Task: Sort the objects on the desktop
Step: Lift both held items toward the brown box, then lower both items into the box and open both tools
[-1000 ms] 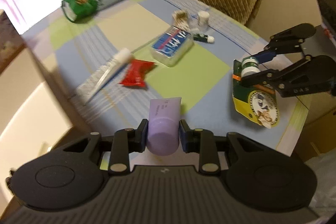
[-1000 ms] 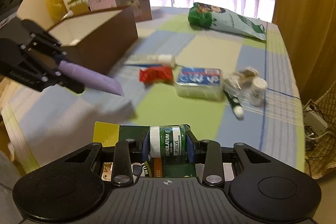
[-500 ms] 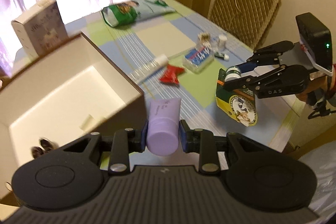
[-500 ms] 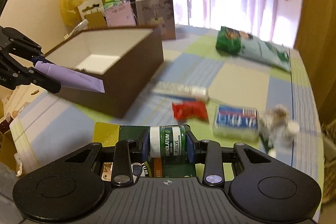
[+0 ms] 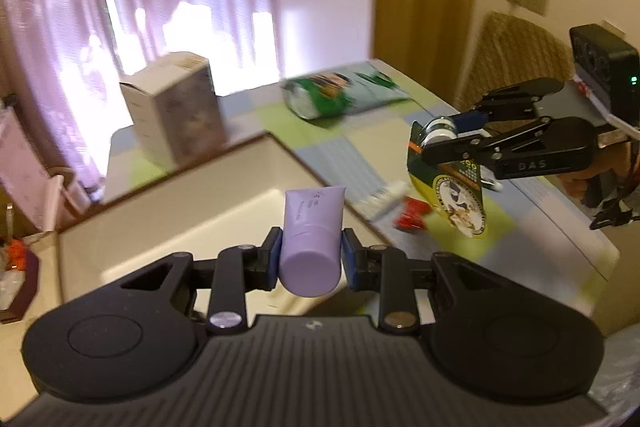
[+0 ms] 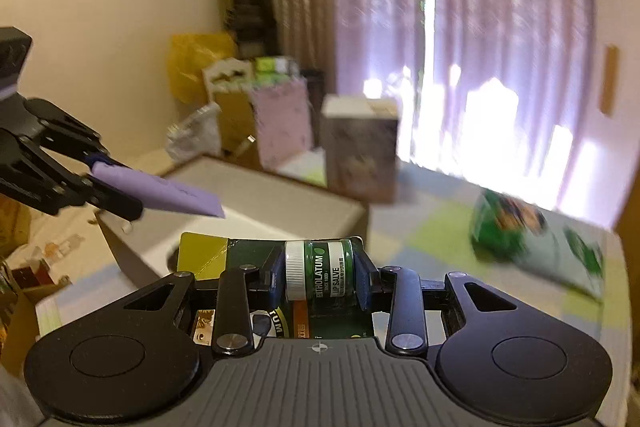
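Note:
My left gripper (image 5: 308,261) is shut on a lilac tube (image 5: 312,231) and holds it above the near wall of the brown box (image 5: 188,179) with a white inside. My right gripper (image 6: 320,277) is shut on a carded green lip-salve jar (image 6: 320,273) and holds it in the air to the right of the box (image 6: 280,195). In the left wrist view the right gripper (image 5: 448,137) shows at the right with the jar's card (image 5: 456,203) hanging below. In the right wrist view the left gripper (image 6: 96,183) holds the tube (image 6: 160,193) over the box.
On the checked tablecloth (image 5: 500,227) lie a green snack bag (image 5: 320,99), a red wrapper (image 5: 410,219) and a white tube (image 5: 386,199). A white carton (image 5: 176,111) stands behind the box. A chair (image 5: 520,55) stands at the far right. Bags and clutter (image 6: 240,87) fill the far corner.
Both grippers rose and swung toward the box with their loads. The lilac tube now hangs over the box's near wall; the views tilted up to the curtains.

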### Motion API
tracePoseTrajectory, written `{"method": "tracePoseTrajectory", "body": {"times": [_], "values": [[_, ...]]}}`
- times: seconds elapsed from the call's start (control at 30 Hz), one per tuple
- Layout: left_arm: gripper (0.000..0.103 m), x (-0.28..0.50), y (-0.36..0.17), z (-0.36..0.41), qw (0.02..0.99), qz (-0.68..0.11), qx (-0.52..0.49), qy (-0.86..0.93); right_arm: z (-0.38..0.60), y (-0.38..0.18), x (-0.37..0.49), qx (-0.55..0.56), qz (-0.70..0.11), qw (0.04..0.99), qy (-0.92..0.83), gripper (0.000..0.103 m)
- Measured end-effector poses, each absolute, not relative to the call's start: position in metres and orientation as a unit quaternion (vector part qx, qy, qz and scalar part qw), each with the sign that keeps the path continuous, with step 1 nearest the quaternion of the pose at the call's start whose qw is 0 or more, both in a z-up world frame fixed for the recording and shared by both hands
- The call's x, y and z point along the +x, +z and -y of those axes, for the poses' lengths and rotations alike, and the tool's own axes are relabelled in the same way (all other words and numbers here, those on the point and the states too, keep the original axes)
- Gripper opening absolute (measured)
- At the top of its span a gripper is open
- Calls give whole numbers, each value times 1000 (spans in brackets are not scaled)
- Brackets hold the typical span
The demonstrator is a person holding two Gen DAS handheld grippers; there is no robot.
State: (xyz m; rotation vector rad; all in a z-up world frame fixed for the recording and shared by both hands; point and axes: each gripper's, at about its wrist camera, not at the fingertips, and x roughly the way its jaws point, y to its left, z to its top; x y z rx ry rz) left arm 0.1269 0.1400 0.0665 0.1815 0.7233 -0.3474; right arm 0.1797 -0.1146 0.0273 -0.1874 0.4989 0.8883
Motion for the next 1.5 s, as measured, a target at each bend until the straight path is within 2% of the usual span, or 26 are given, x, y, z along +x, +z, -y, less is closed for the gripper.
{"method": "tracePoseTrajectory", "body": {"times": [0.23, 0.6, 0.97, 1.2, 1.4, 1.43, 1.47, 1.5], "values": [[26, 159, 52, -186, 917, -373, 83, -113, 32, 25, 218, -138, -240, 833, 479, 38], [26, 222, -9, -249, 898, -427, 74, -71, -79, -38, 267, -198, -317, 810, 451, 38], [26, 274, -66, -280, 876, -476, 63, -45, -131, -92, 315, -192, -410, 805, 383, 38], [27, 285, -76, -286, 871, -487, 57, -36, -143, -109, 326, -205, -444, 793, 363, 38], [48, 294, -84, -291, 866, -496, 53, -28, -148, -116, 329, -217, -465, 779, 361, 39], [51, 295, -85, -292, 866, -497, 52, -27, -148, -117, 330, -218, -468, 777, 360, 50], [53, 296, -86, -293, 865, -499, 51, -26, -149, -117, 329, -220, -468, 778, 358, 81], [55, 297, -87, -293, 864, -500, 51, -25, -149, -115, 327, -224, -457, 784, 355, 89]]}}
